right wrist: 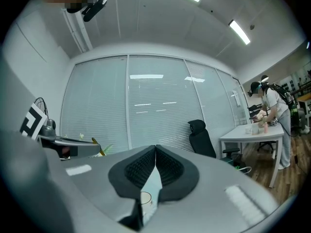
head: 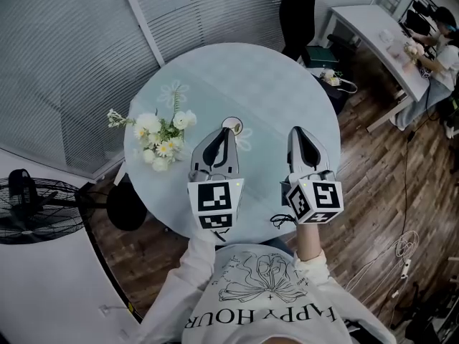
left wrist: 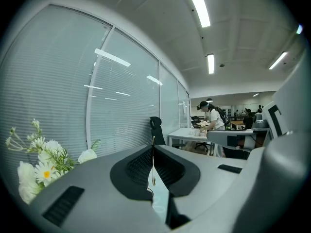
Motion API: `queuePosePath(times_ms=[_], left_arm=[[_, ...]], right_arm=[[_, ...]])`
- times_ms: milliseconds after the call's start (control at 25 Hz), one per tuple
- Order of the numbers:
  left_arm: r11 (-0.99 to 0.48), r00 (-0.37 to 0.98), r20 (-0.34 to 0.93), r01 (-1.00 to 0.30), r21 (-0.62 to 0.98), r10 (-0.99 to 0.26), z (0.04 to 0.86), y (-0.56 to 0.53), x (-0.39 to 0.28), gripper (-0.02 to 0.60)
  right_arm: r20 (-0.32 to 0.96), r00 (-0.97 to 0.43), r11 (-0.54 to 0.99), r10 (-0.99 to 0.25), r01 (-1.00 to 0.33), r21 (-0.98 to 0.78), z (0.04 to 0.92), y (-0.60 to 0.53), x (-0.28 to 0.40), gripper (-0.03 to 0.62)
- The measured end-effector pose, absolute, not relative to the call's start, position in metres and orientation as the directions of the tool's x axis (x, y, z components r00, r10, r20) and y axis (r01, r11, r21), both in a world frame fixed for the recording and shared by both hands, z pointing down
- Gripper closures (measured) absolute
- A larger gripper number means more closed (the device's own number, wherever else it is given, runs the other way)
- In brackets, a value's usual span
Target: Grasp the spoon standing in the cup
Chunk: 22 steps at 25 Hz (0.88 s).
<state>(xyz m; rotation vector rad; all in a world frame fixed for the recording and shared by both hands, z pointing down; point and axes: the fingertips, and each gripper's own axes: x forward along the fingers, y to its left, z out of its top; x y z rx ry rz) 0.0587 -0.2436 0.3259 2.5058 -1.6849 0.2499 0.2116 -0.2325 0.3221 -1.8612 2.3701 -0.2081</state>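
Operator: Left gripper (head: 227,133) status?
Inspector: Jaws pressed together on the spoon (left wrist: 153,160) handle, over the cup (head: 232,126) on the table (head: 287,92). Right gripper (head: 298,133): closed, empty.
Operator: Handling?
Inspector: Judged light, stiff, thin, slippery; hold mid-handle, square between the pads. Count: one spoon, one cup, two grippers.

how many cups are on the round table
1. The cup sits near the middle of the round table, at the tip of the left tool. Another could be hidden behind the flowers.
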Motion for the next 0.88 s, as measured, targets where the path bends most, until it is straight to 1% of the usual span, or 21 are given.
queuePosePath(times_ms=[880], left_arm=[[-0.39, 0.384, 0.171, -0.921, -0.001, -0.907, 0.313, -0.232, 0.06, 0.571]], right_arm=[[-0.019, -0.226, 0.226, -0.974, -0.961, -0.161, 0.317, -0.222, 0.215, 0.582]])
